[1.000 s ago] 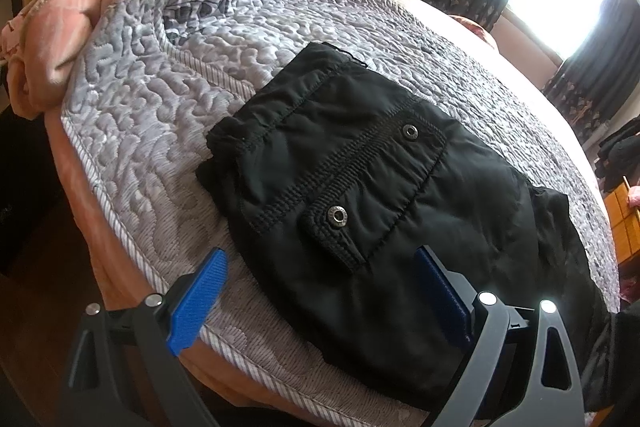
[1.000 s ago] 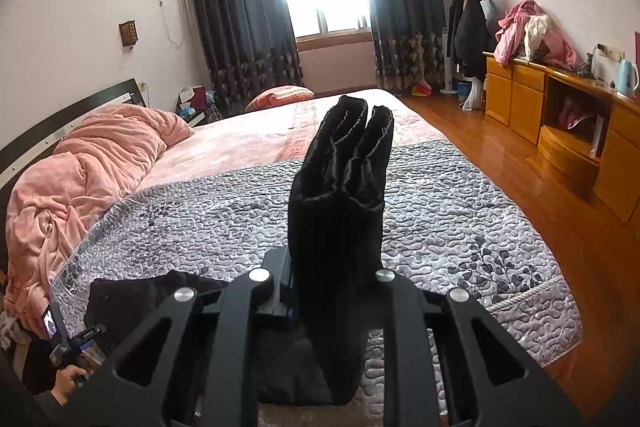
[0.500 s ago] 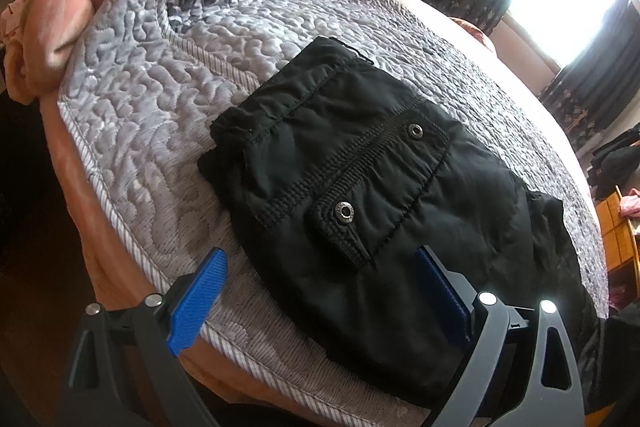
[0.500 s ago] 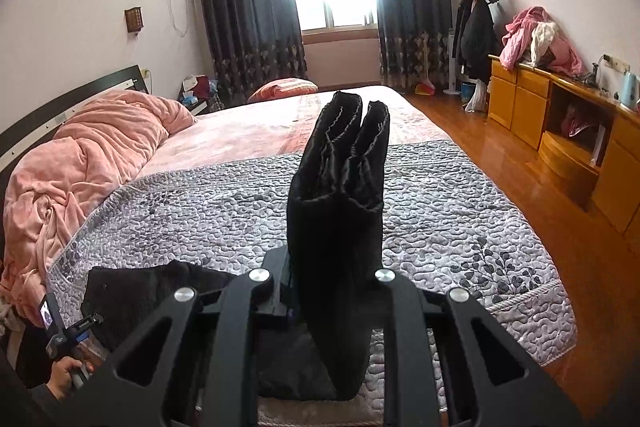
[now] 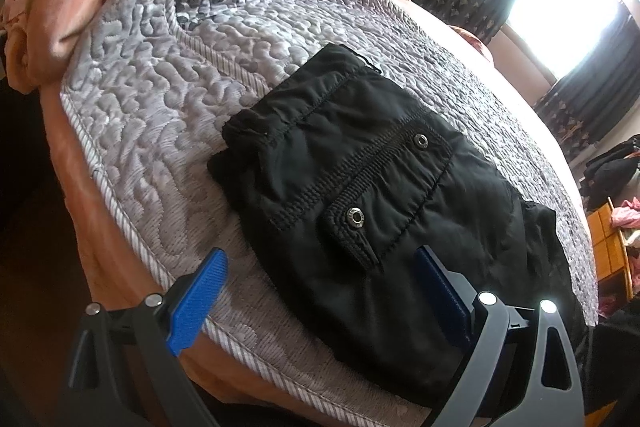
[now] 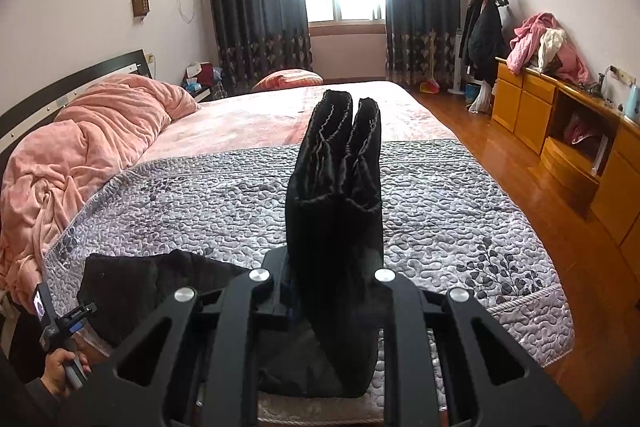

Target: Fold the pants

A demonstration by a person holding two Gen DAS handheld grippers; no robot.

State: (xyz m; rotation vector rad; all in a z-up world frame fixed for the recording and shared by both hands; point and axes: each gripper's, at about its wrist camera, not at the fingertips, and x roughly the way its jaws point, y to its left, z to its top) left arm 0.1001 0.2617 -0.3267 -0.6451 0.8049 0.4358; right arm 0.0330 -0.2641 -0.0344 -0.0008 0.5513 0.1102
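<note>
one pair of black pants (image 5: 360,195) on one bed (image 5: 160,99); left hand-held gripper (image 5: 320,291) spread, right hand-held gripper (image 6: 332,291) pinching two stacked pant legs (image 6: 340,163).

Open grey quilt (image 6: 440,203) is being left clear to the right of the raised trouser legs (image 6: 336,187) and beyond them, toward the window. On the left, the way is being blocked by a heaped pink blanket (image 6: 80,147) at the headboard. The near bed edge is being taken up by the black pants (image 5: 360,195), with bare quilt (image 5: 160,99) showing beside the waistband. A wooden dresser (image 6: 560,115) is lining the floor passage.
</note>
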